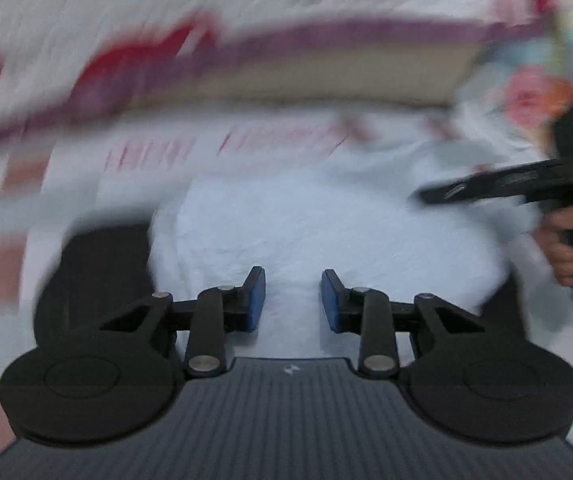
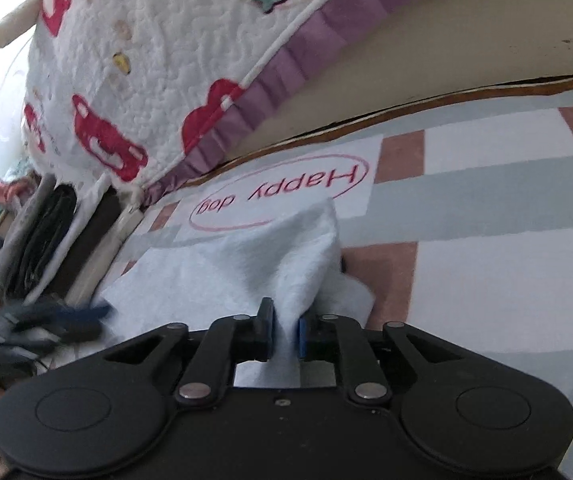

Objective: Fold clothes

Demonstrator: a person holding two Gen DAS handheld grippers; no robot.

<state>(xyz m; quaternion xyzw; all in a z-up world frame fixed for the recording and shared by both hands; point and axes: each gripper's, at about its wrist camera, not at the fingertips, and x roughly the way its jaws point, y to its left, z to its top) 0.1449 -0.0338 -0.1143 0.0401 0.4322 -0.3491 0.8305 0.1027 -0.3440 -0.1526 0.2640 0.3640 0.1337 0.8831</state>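
Right gripper (image 2: 285,330) clamped on a raised fold of the pale blue garment (image 2: 246,264), which lies on the checked "Happy dog" sheet (image 2: 486,208) below the quilted cover (image 2: 158,80); left gripper (image 1: 293,300) parted, holding nothing, over the cloth. Looks mid-fold; next likely needs left to pinch an edge, right to carry its fold across

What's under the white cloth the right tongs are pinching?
The white cloth lies on a checked sheet printed "Happy dog". The right tongs lift a fold; whatever is beneath the rest is covered.
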